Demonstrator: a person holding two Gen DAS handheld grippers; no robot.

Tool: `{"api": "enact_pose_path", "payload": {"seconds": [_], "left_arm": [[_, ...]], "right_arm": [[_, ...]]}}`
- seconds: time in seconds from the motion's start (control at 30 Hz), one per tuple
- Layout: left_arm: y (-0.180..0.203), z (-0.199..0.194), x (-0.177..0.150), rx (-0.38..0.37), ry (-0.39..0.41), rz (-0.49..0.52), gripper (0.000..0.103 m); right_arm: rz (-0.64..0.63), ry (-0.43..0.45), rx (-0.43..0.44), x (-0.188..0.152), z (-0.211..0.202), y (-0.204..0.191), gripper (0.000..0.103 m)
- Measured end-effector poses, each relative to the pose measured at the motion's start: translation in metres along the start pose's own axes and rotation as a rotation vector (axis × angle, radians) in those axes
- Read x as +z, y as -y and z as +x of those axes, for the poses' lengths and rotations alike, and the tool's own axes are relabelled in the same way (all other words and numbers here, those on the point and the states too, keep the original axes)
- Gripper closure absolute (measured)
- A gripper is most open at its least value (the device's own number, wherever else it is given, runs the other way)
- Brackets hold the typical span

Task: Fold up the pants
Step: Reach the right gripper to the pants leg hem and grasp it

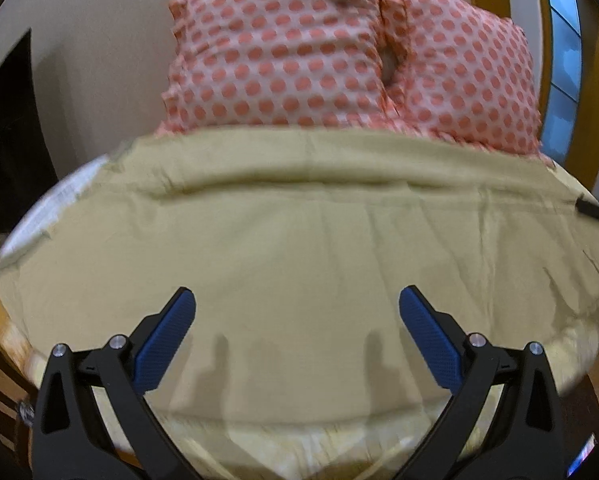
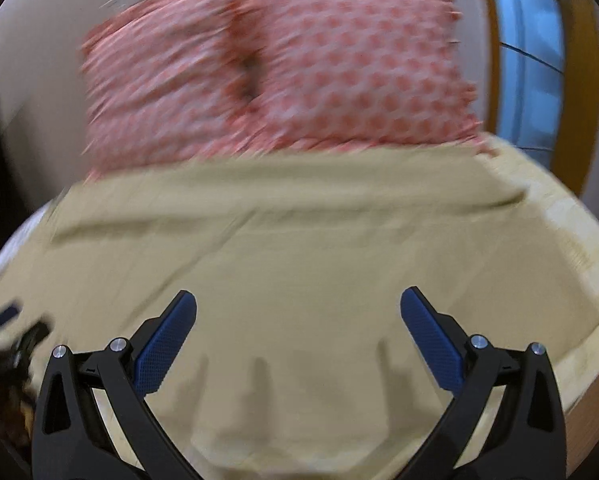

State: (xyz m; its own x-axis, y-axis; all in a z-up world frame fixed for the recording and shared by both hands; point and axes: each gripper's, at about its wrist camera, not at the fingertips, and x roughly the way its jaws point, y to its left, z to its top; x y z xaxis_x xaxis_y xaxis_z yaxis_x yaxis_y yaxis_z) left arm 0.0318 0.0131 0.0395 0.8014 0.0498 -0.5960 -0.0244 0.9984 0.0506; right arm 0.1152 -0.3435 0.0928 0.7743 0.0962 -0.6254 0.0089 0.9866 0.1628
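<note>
The left gripper [image 1: 297, 300] is hovering with its jaws spread wide and nothing between the blue pads [image 1: 167, 340], casting finger shadows on the cloth just below. That cloth is the khaki pants [image 1: 299, 232], lying spread flat across the bed [image 1: 571, 344] directly ahead of and beneath the claw, their long axis running left to right across the view, with a raised crease crossing the far part. Beyond them two dotted pink pillows [image 1: 283, 52] are leaning against the wall.

The right gripper [image 2: 298, 300] is likewise gaping fully and gripping nothing, poised over the same pants [image 2: 299, 248]; this view is blurred, so fine detail is lost. The pillows [image 2: 339, 68] are sitting at the far edge. Both claws seem about equally near the fabric, so either could drop onto the near edge, which lies just under the fingertips.
</note>
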Motion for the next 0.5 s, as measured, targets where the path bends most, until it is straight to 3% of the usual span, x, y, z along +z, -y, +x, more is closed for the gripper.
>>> {"api": "enact_pose_path", "payload": {"seconds": [0.2,0.27,0.3,0.5], "left_arm": [[-0.013,0.025,0.051,0.028,0.016,-0.049,0.002],[-0.017,0.035,0.062,0.025,0.016,-0.072,0.002],[-0.019,0.041,0.065,0.020,0.014,-0.086,0.002],[-0.025,0.062,0.067,-0.028,-0.005,-0.134,0.002]], "right_arm": [[0.219,-0.127,-0.195,0.108,0.118,0.072,0.001],[0.276,-0.178,-0.267,0.134,0.166,0.090,0.009],[0.298,-0.190,-0.289,0.141,0.182,0.097,0.015],[0.426,-0.275,-0.458,0.163,0.264,0.132,0.019]]}}
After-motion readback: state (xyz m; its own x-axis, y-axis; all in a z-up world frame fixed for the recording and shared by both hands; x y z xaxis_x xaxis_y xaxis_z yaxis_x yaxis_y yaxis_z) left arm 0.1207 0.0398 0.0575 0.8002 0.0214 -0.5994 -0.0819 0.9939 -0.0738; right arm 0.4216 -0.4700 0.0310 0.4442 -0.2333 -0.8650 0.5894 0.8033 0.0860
